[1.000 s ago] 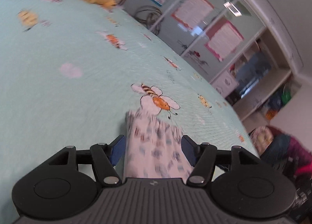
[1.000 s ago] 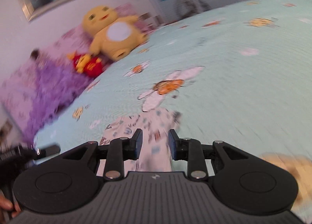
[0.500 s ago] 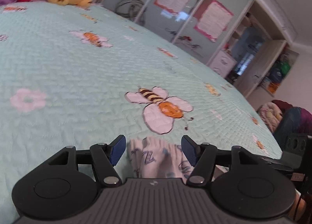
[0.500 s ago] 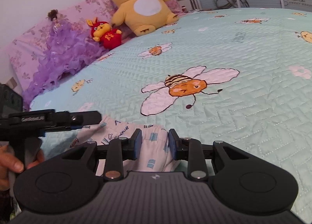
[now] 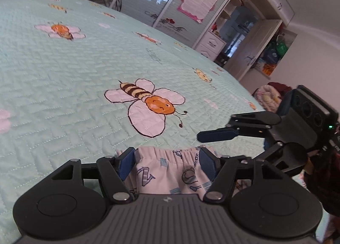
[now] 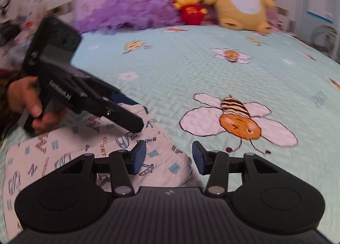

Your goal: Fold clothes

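Garment for folding, lying on a bed between two hand-held grippers.

Nearest, the left hand-held gripper [image 5: 167, 162] is standing wide, its blue pads flanking the gathered waistband of the white printed garment [image 5: 170, 171] without pinching it. The right hand-held gripper [image 6: 169, 156] is likewise gaping, with only the garment's edge lying between its pads and nothing gripped. The garment is spreading flat toward the near left of the right wrist view, on the mint quilted bedspread [image 6: 191, 69]. A hand [image 6: 31, 103] is holding the left unit's handle. Just beyond the cloth, a large bee motif [image 5: 148, 103] is showing. Farther off, a yellow plush toy [image 6: 240, 1], a small red plush [image 6: 191, 10] and purple ruffled fabric [image 6: 131, 5] are sitting at the headboard end.
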Action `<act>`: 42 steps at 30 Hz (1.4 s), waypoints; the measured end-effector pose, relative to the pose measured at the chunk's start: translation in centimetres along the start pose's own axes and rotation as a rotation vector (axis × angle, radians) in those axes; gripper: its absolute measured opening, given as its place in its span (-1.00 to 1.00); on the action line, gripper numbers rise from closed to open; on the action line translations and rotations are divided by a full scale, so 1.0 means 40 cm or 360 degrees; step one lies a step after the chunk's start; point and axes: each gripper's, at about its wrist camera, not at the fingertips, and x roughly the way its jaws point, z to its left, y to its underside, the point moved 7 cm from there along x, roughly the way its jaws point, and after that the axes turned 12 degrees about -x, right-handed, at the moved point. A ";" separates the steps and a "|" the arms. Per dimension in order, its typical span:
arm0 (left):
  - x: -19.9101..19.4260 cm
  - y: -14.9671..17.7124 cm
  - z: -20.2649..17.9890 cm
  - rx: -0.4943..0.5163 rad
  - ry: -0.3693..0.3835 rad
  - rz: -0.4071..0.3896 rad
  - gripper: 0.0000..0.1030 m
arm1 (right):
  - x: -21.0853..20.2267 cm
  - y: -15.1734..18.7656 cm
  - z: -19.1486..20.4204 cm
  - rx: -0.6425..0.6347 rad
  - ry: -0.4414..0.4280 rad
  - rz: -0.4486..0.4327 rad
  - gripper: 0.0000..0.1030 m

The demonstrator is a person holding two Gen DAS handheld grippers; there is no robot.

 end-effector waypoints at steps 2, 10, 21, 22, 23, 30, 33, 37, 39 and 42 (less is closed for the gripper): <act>0.005 -0.007 0.010 -0.0024 0.0025 0.0010 0.31 | 0.006 -0.002 -0.002 -0.0028 -0.0082 0.0047 -0.11; 0.046 -0.016 0.014 0.0026 0.0007 0.0046 -0.63 | -0.031 -0.011 -0.007 0.0075 -0.0235 0.0209 -0.73; 0.083 -0.027 0.022 0.0070 -0.0015 0.0080 -0.43 | 0.013 0.037 -0.075 0.0187 -0.0062 0.0256 -0.60; 0.076 -0.026 0.023 0.0066 -0.0019 0.0072 -0.38 | 0.000 0.041 -0.080 0.0255 -0.0054 0.0221 -0.42; 0.067 -0.027 0.024 0.0049 -0.0026 0.0062 -0.25 | -0.018 0.045 -0.086 0.0319 -0.0032 0.0178 -0.34; -0.076 -0.068 0.033 -0.0165 -0.0193 -0.0291 0.10 | -0.192 0.043 -0.095 0.0861 0.0145 -0.0262 -0.29; -0.115 -0.068 -0.029 -0.0209 0.0041 -0.0311 0.10 | -0.218 0.055 -0.077 0.1184 -0.0006 -0.0506 -0.36; -0.002 -0.008 -0.083 -0.0035 0.0007 0.0011 0.04 | -0.107 0.081 -0.071 0.1406 -0.0175 -0.0458 -0.45; 0.035 0.009 -0.044 0.0029 -0.0143 0.0024 -0.58 | -0.048 0.116 -0.093 0.1441 -0.0075 -0.0347 -0.67; 0.048 0.027 -0.008 0.0034 -0.0199 0.0030 -0.76 | 0.001 0.188 -0.113 0.1637 -0.0088 -0.0388 -1.00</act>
